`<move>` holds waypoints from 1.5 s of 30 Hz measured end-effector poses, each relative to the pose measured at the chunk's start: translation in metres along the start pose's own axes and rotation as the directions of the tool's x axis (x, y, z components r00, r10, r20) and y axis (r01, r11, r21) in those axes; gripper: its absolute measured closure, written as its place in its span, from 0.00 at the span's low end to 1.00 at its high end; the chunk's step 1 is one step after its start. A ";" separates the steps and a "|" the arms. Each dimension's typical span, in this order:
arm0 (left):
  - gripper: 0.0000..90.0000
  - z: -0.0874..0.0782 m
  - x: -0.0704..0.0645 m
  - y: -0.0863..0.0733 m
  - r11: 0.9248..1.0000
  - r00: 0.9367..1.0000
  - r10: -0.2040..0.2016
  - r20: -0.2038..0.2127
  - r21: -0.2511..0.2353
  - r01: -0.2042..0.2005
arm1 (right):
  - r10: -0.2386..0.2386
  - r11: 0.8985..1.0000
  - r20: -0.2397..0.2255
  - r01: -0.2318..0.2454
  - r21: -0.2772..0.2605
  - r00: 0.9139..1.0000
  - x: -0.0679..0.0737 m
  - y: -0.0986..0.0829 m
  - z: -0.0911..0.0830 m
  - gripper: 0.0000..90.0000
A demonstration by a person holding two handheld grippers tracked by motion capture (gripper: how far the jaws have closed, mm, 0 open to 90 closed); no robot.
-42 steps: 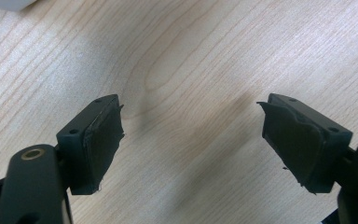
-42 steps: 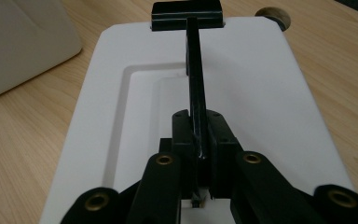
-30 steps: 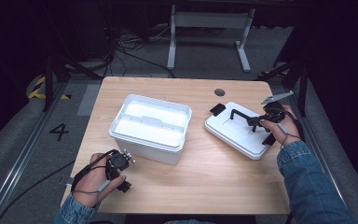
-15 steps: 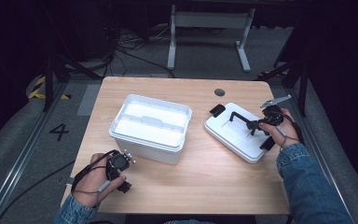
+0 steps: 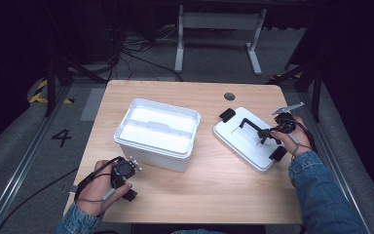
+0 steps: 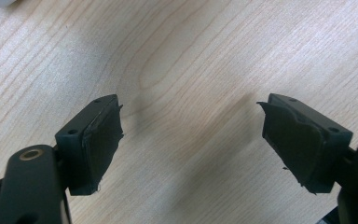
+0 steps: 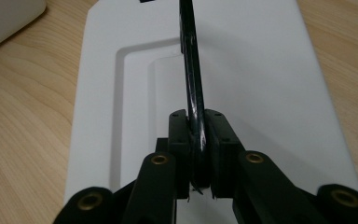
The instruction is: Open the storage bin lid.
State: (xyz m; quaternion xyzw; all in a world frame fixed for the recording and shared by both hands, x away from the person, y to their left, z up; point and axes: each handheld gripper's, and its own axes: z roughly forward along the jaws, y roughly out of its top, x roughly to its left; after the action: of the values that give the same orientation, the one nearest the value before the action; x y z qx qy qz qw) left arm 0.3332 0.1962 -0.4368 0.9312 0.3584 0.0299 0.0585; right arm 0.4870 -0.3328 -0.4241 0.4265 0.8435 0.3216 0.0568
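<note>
Right gripper (image 7: 197, 149): jaws clamped flat on the black handle (image 7: 190, 74) of the white lid (image 7: 261, 93), the handle standing on edge between the two pads. In the high view the right gripper (image 5: 268, 132) sits over the lid (image 5: 241, 141), which lies flat on the right half of the wooden table (image 5: 224, 195), angled to the table edge, with a black latch (image 5: 227, 115) at its far corner and another (image 5: 277, 154) at its near corner. Compared with the frames one second and half a second earlier, the lid, the handle and the right hand (image 5: 292, 134) occupy the same place; no lift is visible.

Left gripper (image 6: 191, 140): jaws spread wide with nothing between them, bare table wood (image 6: 191, 56) below. In the high view the left gripper (image 5: 125, 170) is held in the left hand (image 5: 100, 187) near the front left table edge, just beside the near wall of the open white box (image 5: 158, 131). Its position matches the earlier frames, apart from a very slight shift.

The box stands left of centre, well apart from the lid, and has not moved.
</note>
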 end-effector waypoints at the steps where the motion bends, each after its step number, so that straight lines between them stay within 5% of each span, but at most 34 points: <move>1: 0.23 0.000 0.000 0.000 1.000 1.000 0.000 0.001 0.000 0.000 | 0.012 1.000 0.006 -0.012 0.004 1.000 -0.001 0.000 0.000 0.89; 6: 0.23 0.000 0.000 0.001 1.000 1.000 -0.003 0.005 -0.001 0.003 | 0.037 0.999 0.053 -0.037 -0.004 0.998 -0.004 -0.002 -0.005 0.78; 14: 0.23 0.001 -0.002 0.004 1.000 1.000 0.004 0.010 -0.002 -0.004 | 0.046 0.993 0.101 -0.035 -0.108 0.994 0.007 0.001 -0.025 0.69; 21: 0.23 -0.004 -0.004 -0.002 1.000 1.000 -0.006 -0.005 -0.026 0.006 | -0.003 0.987 0.066 0.014 -0.158 0.998 0.032 0.005 -0.051 0.67; 29: 0.24 -0.006 -0.005 -0.004 0.999 1.000 -0.018 -0.007 -0.051 0.018 | -0.080 0.985 0.018 0.081 -0.150 0.997 0.065 0.000 -0.067 0.64; 45: 0.24 -0.015 -0.004 -0.005 0.994 0.998 -0.060 -0.005 -0.093 0.059 | -0.169 0.979 -0.053 0.161 -0.122 0.984 0.117 -0.012 -0.059 0.59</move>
State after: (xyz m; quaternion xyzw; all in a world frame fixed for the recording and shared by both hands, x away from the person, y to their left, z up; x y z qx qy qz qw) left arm 0.3258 0.1985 -0.4222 0.9163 0.3845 0.0482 0.1011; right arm 0.3831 -0.2786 -0.3644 0.3407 0.8569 0.3781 0.0817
